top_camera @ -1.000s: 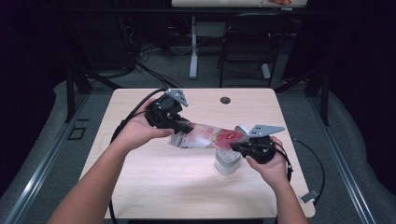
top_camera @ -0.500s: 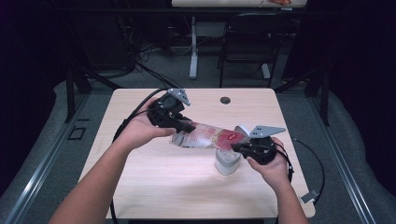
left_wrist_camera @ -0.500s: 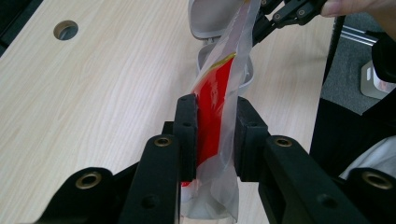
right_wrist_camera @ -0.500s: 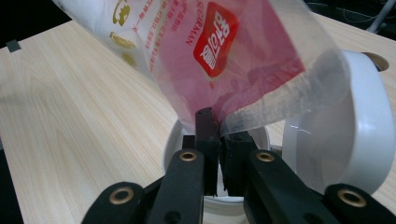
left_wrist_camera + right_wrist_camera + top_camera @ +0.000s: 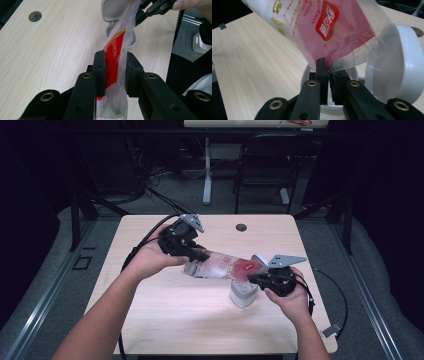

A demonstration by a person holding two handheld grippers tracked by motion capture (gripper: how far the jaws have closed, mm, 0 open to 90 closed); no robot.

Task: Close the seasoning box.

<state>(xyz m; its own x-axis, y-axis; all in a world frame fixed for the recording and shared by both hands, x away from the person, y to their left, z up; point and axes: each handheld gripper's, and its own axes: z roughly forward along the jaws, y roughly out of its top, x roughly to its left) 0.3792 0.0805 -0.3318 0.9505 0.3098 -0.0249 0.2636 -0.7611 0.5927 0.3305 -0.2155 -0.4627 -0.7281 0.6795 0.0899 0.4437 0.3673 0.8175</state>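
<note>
A clear plastic bag [image 5: 220, 266] with a red label hangs stretched between my two grippers, tilted down to the right. My left gripper [image 5: 200, 256] is shut on its upper end; in the left gripper view the bag [image 5: 113, 57] is clamped between the pads [image 5: 99, 67]. My right gripper [image 5: 252, 277] pinches the bag's lower corner [image 5: 329, 30] at its fingertips [image 5: 328, 67]; its jaws have just been opening slightly, with the bag still between them. Below that corner stands a white round container [image 5: 243, 296] with its hinged lid [image 5: 409, 57] tipped open.
The light wooden table [image 5: 165, 320] has a cable hole [image 5: 241, 227] near its far edge. Black cables trail from both grippers off the table sides. A chair [image 5: 265, 165] and a desk leg stand beyond the far edge.
</note>
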